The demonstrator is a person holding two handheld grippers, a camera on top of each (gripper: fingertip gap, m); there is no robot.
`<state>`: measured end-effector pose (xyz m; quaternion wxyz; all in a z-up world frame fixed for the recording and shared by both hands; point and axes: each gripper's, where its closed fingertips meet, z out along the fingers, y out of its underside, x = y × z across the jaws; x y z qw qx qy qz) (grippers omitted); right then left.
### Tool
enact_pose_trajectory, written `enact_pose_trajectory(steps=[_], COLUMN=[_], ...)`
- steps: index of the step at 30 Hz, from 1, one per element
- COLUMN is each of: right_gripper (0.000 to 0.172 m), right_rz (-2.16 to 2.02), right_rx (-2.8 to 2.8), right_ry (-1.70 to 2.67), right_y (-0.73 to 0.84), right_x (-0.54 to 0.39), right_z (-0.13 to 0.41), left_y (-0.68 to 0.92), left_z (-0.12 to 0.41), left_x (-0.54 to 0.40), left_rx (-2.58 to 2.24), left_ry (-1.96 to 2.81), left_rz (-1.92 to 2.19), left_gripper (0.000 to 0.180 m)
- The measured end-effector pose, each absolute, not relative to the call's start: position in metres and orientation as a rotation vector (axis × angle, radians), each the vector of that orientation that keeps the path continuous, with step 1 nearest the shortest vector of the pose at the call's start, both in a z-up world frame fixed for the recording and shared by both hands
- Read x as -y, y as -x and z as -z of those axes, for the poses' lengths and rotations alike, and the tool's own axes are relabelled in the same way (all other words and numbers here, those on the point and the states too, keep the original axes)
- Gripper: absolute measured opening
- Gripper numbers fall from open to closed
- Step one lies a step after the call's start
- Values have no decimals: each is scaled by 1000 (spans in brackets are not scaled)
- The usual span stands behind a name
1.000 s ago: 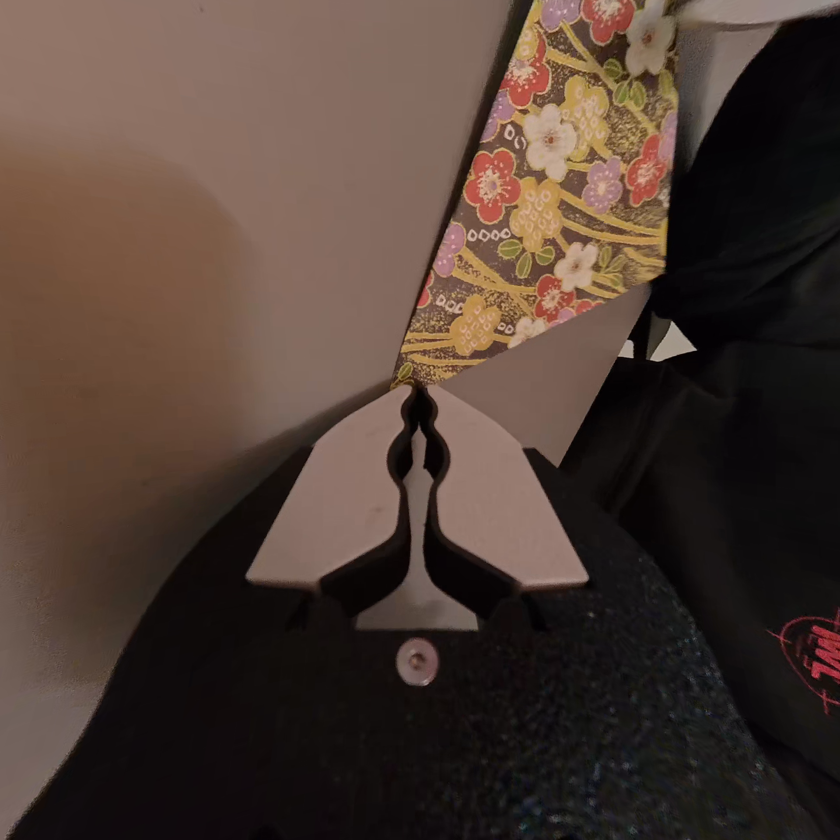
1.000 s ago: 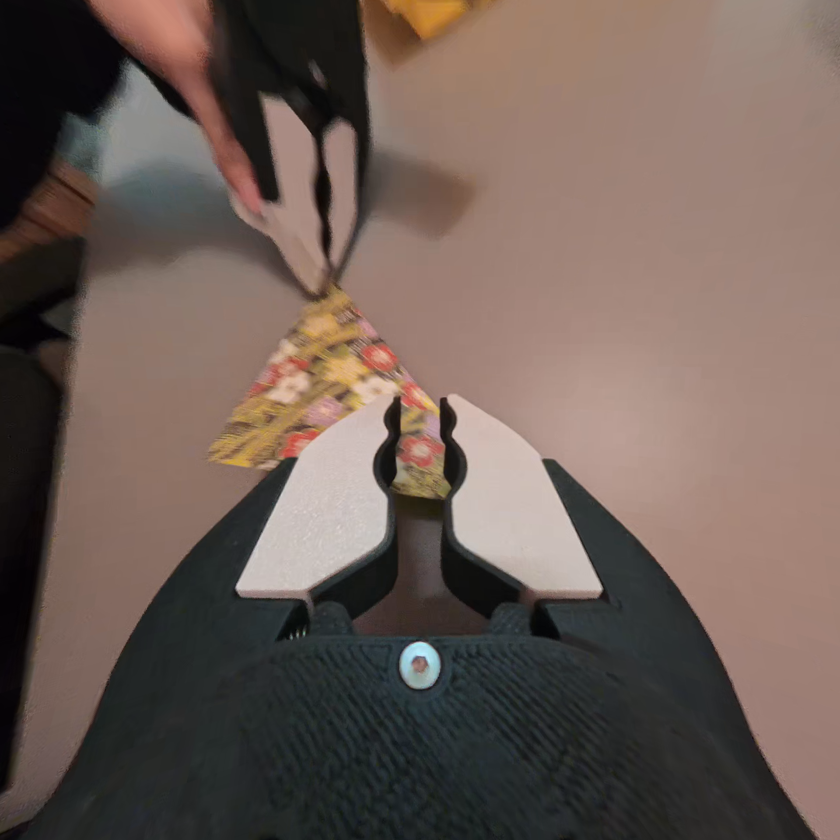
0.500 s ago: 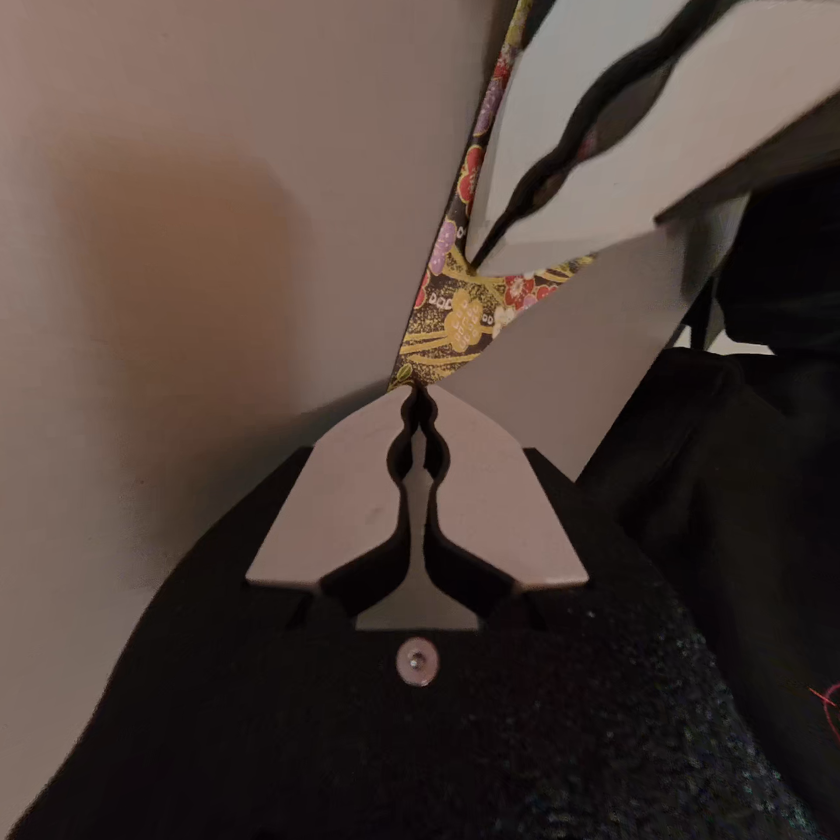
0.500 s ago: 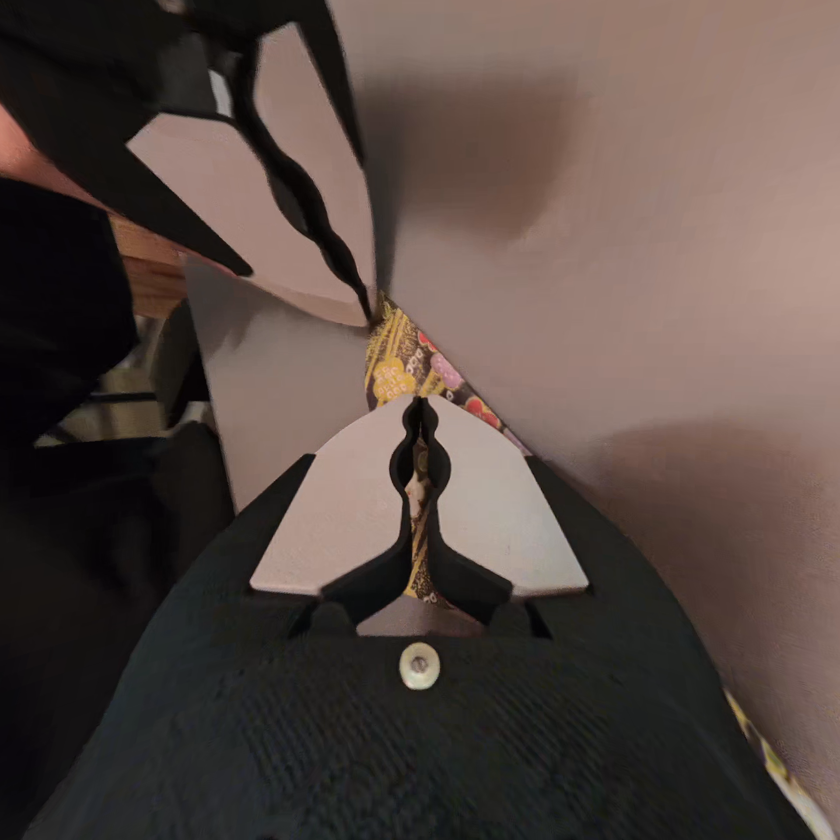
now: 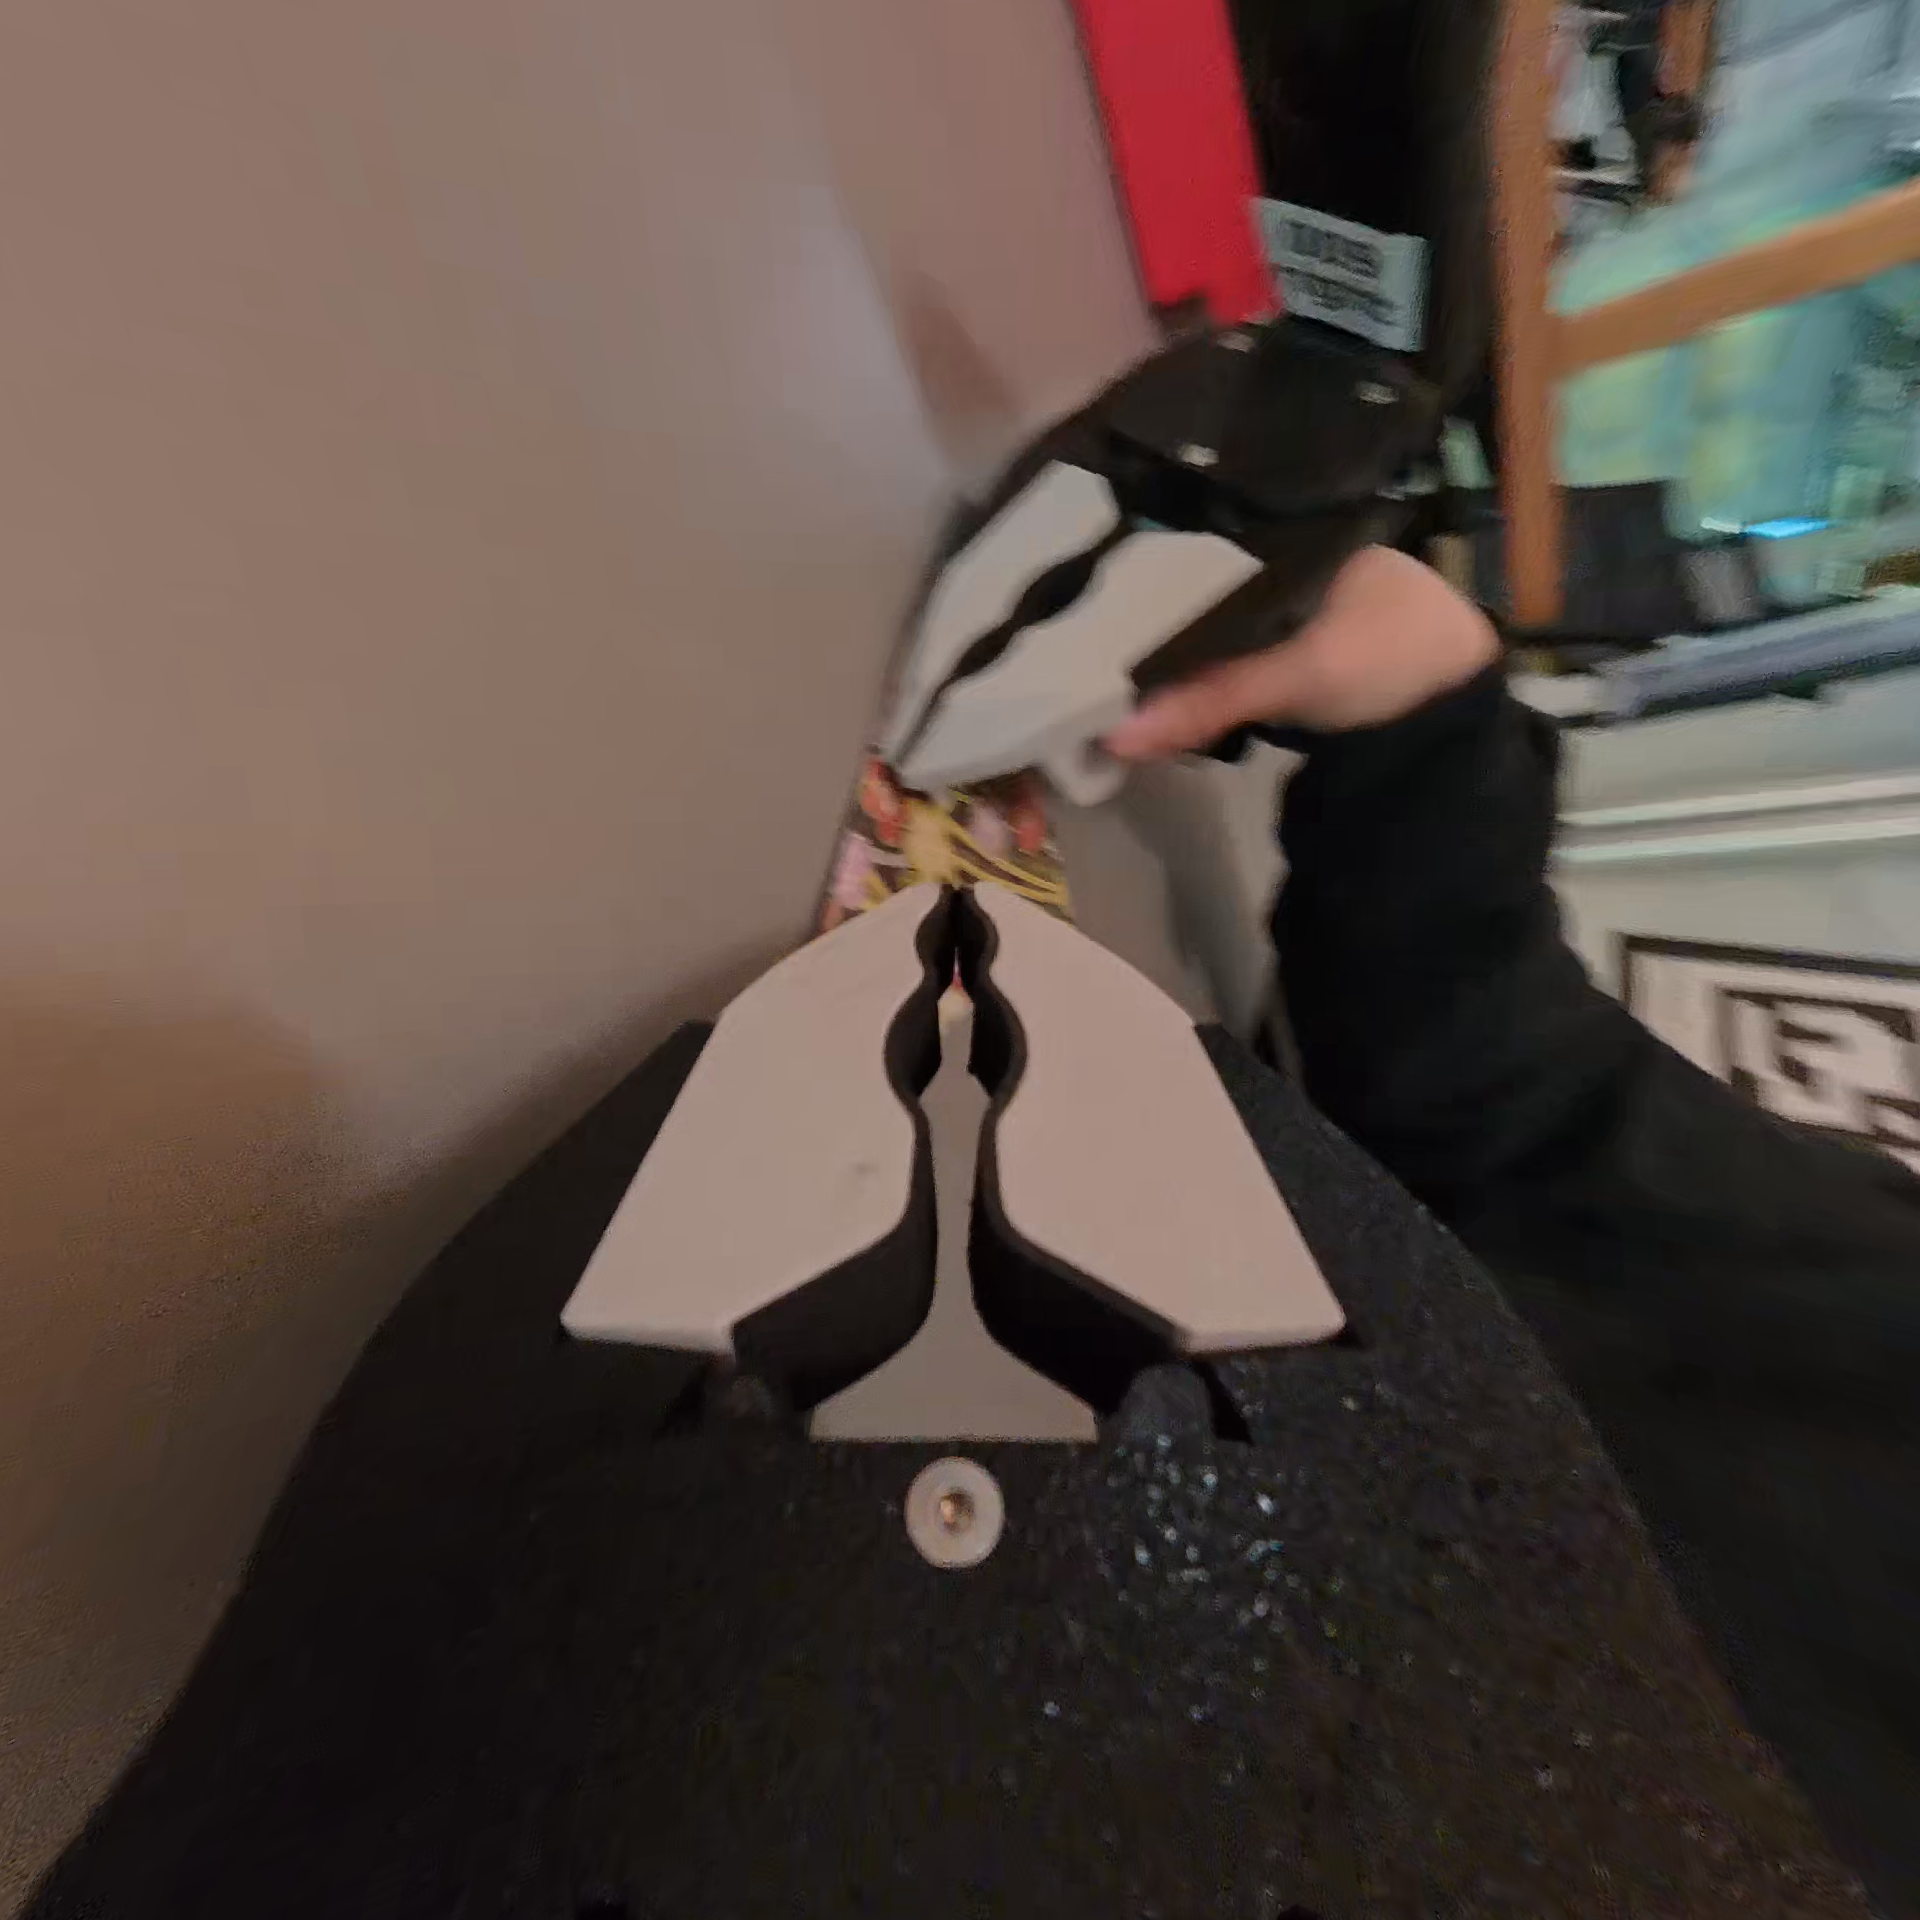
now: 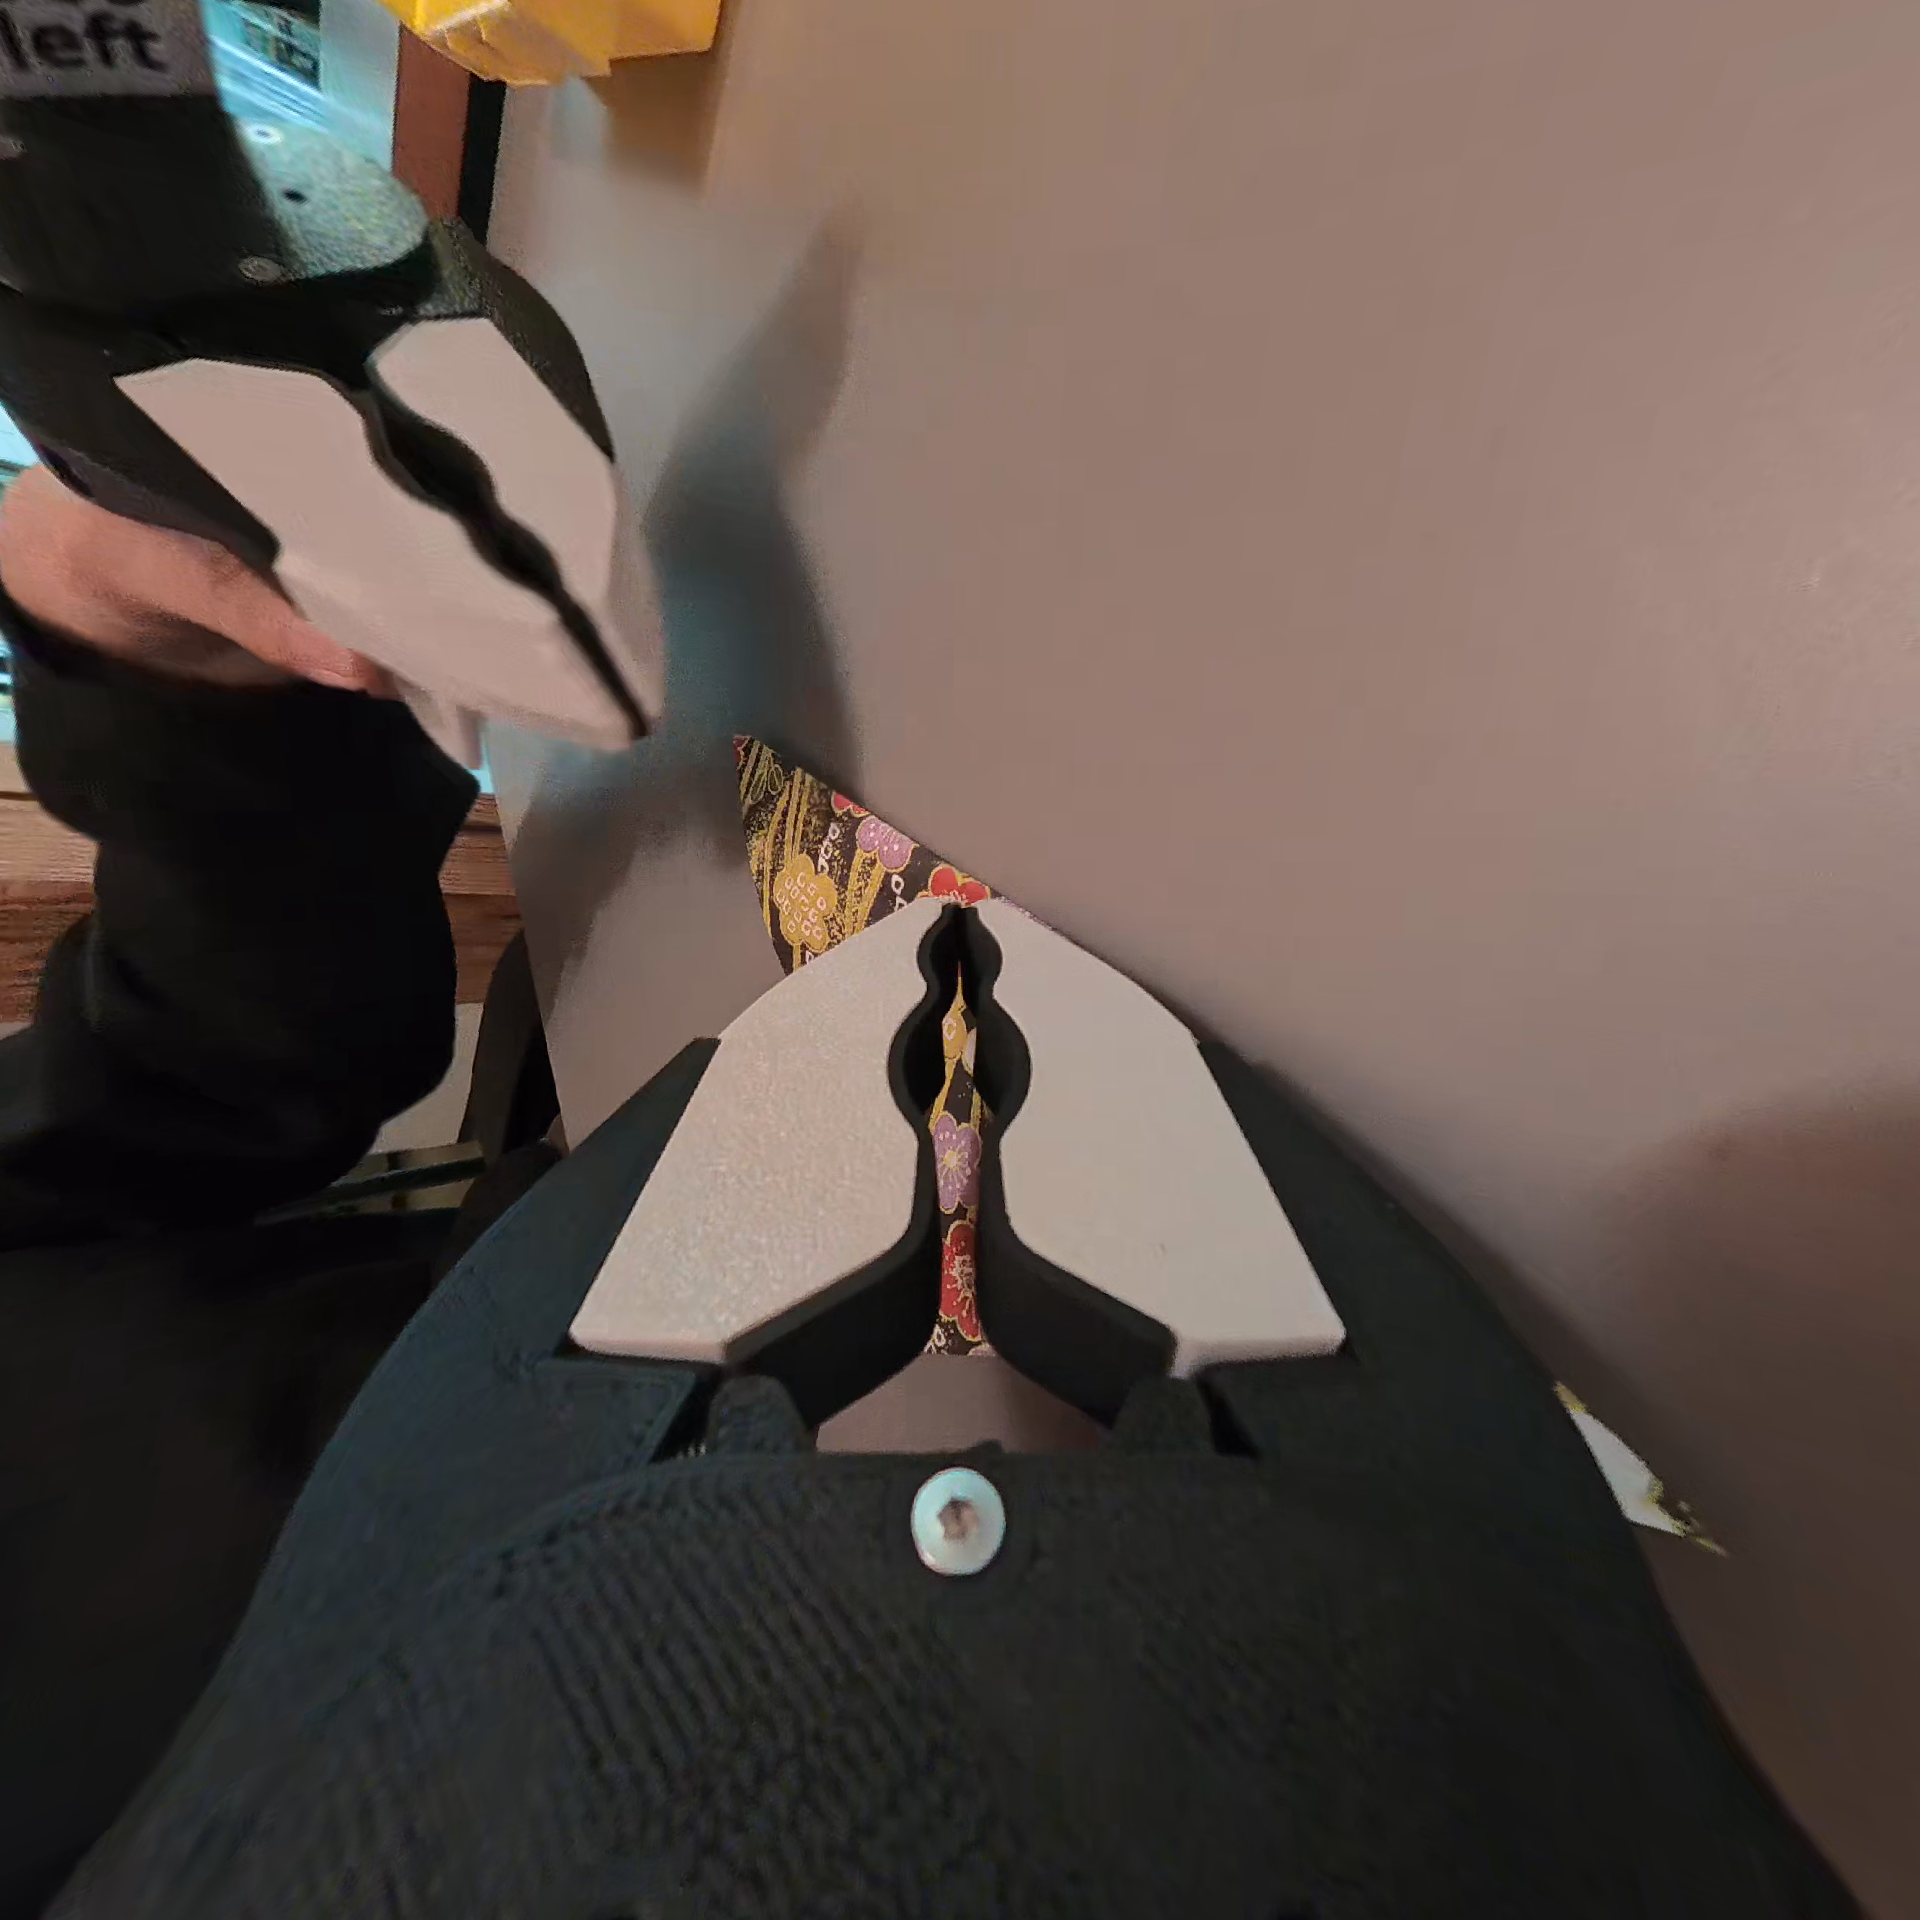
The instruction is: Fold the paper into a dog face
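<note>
The floral-patterned paper (image 6: 821, 883) is folded to a triangle and held up over the grey table (image 6: 1351, 520). My right gripper (image 6: 957, 909) is shut on it, with the sheet running edge-on deep between its pads. My left gripper (image 5: 954, 902) is shut. In the right wrist view its tips (image 6: 634, 722) stand a little off the paper's free corner, not touching it. In the left wrist view the paper (image 5: 997, 842) shows blurred just beyond my left fingertips, below the right gripper (image 5: 909, 758), which a hand holds.
A person in black clothes (image 5: 1455, 987) is close on the table's near side. A yellow object (image 6: 551, 42) lies far off on the table and a red one (image 5: 1174, 145) stands beyond it. A wooden chair (image 5: 1527, 312) stands beyond the table's edge. Across from one pair of fingers to the other is roughly 6 cm.
My left gripper pinched the paper's corner before; now its shut tips have come off the corner and moved away. The right gripper closed on the paper a second ago and still holds it.
</note>
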<state>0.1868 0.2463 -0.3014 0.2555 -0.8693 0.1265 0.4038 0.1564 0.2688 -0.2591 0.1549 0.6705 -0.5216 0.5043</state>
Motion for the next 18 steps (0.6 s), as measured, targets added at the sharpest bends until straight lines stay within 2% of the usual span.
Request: enact_pose_trajectory(steps=[2,8,18], right_gripper=[0,2,0], right_rz=[-1089,-1073,-942], right_rx=[-366,-435,-538], right_ry=[2347,2300,2228], right_y=[-188,-192,-200], right_x=[-247,-248,-249], right_z=[301,300,298], left_y=[-162,-177,-193], left_z=[273,293,288], left_x=[-266,-254,-252], left_rx=[1502,1132,719], left_ry=[-2039,-2194,-2389], left_rz=[-1383,-1482,-1588], left_gripper=[0,0,2])
